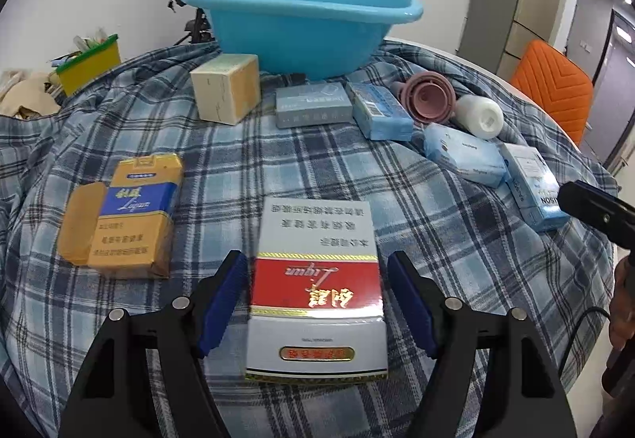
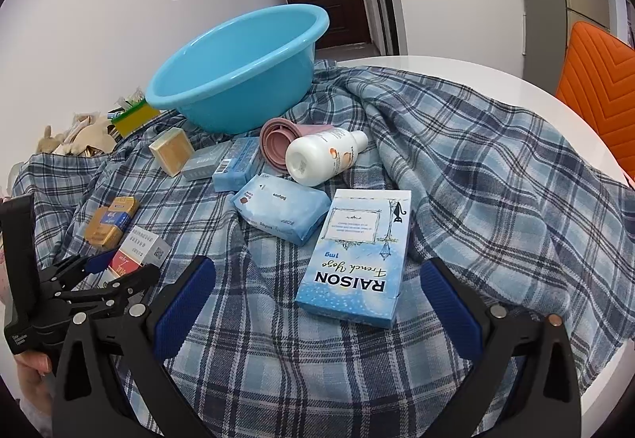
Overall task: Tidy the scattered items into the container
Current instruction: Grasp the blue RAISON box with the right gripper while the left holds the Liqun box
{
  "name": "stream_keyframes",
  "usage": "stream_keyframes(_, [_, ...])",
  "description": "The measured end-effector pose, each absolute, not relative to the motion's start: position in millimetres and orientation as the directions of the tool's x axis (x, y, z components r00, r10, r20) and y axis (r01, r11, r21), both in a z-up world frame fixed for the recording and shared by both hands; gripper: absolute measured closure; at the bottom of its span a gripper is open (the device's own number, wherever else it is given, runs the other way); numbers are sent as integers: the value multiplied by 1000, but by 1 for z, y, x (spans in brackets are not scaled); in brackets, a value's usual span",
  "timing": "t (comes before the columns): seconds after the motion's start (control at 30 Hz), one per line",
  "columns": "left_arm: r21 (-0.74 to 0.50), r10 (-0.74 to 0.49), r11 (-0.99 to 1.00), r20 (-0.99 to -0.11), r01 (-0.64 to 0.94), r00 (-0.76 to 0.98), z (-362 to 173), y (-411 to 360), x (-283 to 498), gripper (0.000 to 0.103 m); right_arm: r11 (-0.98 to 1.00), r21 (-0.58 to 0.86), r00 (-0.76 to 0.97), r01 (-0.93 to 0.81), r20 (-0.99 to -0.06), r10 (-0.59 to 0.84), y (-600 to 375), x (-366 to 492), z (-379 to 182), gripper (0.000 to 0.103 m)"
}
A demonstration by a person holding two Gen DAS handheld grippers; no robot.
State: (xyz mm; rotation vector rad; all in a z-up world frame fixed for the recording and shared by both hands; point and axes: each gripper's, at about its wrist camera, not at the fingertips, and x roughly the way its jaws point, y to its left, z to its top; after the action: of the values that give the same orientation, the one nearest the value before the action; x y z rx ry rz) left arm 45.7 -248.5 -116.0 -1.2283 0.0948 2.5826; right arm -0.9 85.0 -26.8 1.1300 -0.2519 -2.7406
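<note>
Because the red-and-white carton (image 1: 315, 287) lies flat on the plaid cloth (image 1: 238, 168) with its long axis running away from the camera, the left hand-held gripper (image 1: 316, 299) is set astride it, one blue pad (image 1: 222, 299) along each long side. Its jaws stand wide, with a sliver of cloth showing between pad and carton on both sides, so nothing is gripped yet; in my judgement this is the line-up for a squeeze across the narrow width.

The right hand-held gripper (image 2: 317, 315) is likewise spread wide and holds nothing. It faces the pale blue RAISON box (image 2: 357, 251), whose near end lies between the fingertips but nearer the right one, tilted slightly off the gripper's axis. A small turn would probably be needed before closing.

At the far side of the surface the blue basin (image 2: 238, 72) rests on the cloth, looking empty from this angle, its open mouth towards both grippers, which suits dropping things in from the front. The remaining items lie scattered between basin and grippers: a yellow pack (image 1: 123, 215), a beige cube box (image 1: 226, 88), a grey box (image 1: 313, 106), a white bottle (image 2: 321, 156) on its side touching a pink funnel-like piece (image 2: 278, 144), and a soft blue packet (image 2: 281, 211). All, by the look of it, still wait to be tidied away.
</note>
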Motion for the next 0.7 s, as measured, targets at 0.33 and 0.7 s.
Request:
stream_keyframes(0.33, [-55,208,-964,-765,-260,-610,-105,-252,56,46,-973,212,-701,87,-681,-211,84,-4,-22,0])
stream_keyframes(0.7, [-80,214,-968,-754,-236,-621,-101,-258,61,46,-984,175,-707,28,-693,-143,91,-1,-26,0])
